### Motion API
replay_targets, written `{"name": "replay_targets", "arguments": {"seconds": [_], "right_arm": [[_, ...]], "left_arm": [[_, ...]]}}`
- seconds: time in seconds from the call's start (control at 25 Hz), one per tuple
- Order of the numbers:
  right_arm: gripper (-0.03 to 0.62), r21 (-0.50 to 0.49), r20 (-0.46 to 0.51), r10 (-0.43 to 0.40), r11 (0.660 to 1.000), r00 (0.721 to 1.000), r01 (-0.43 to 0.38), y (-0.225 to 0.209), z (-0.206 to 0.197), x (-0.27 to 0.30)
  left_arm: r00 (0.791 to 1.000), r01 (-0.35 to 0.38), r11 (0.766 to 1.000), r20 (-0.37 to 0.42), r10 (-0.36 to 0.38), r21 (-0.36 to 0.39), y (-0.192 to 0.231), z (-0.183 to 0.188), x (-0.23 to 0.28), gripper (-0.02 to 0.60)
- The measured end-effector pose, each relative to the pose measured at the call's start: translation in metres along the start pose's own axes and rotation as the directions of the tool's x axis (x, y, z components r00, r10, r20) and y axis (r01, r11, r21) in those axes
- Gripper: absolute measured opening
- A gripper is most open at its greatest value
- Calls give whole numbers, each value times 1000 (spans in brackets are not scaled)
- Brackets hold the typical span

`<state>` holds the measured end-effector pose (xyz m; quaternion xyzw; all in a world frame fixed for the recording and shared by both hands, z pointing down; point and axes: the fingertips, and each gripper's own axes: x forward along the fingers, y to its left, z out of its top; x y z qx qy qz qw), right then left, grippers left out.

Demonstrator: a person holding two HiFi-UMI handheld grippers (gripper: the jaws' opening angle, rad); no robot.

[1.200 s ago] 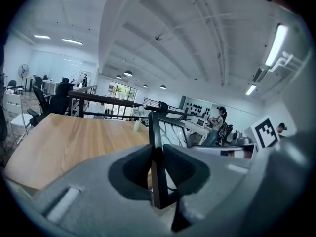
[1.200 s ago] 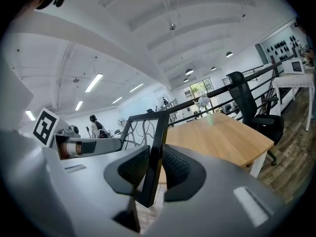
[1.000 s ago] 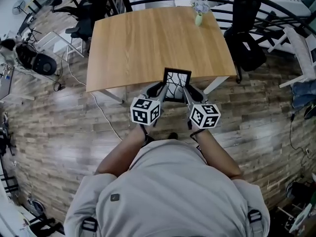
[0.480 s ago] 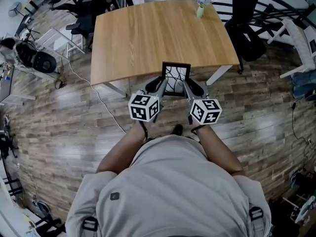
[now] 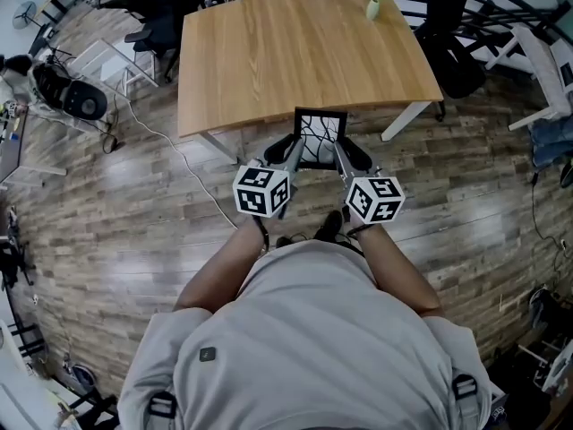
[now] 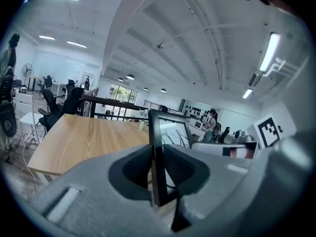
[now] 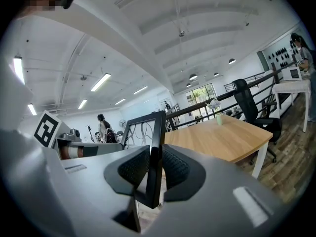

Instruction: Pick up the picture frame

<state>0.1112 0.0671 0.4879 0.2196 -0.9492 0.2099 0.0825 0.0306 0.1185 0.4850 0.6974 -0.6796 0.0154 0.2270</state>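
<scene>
Item: black rectangular picture frame (image 5: 320, 139) with a branch-pattern print, held upright in the air, off the light wooden table (image 5: 295, 52) at its 12 o'clock.
Left gripper (image 5: 288, 158) clamps the frame's 9 o'clock edge; right gripper (image 5: 347, 156) clamps its 3 o'clock edge.
Handling: hold both grips level and equally firm, or the frame may twist.

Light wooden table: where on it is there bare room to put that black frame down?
Nearly all of the light wooden table top is bare. Only a small pale green vase stands at its far right corner. The tight spot is off the near edge, where the left gripper and right gripper clamp the black picture frame.
</scene>
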Motion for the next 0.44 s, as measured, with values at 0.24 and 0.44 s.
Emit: {"name": "replay_targets", "arguments": {"seconds": [0.24, 0.44], "right_arm": [[86, 5, 7, -14, 1000, 1000, 14, 27, -14, -9], [86, 9, 8, -20, 1000, 1000, 20, 42, -25, -14]], "left_arm": [[1000, 13, 1000, -2, -13, 6, 5, -9, -27, 78], [1000, 20, 1000, -5, -20, 6, 9, -16, -44, 77]]}}
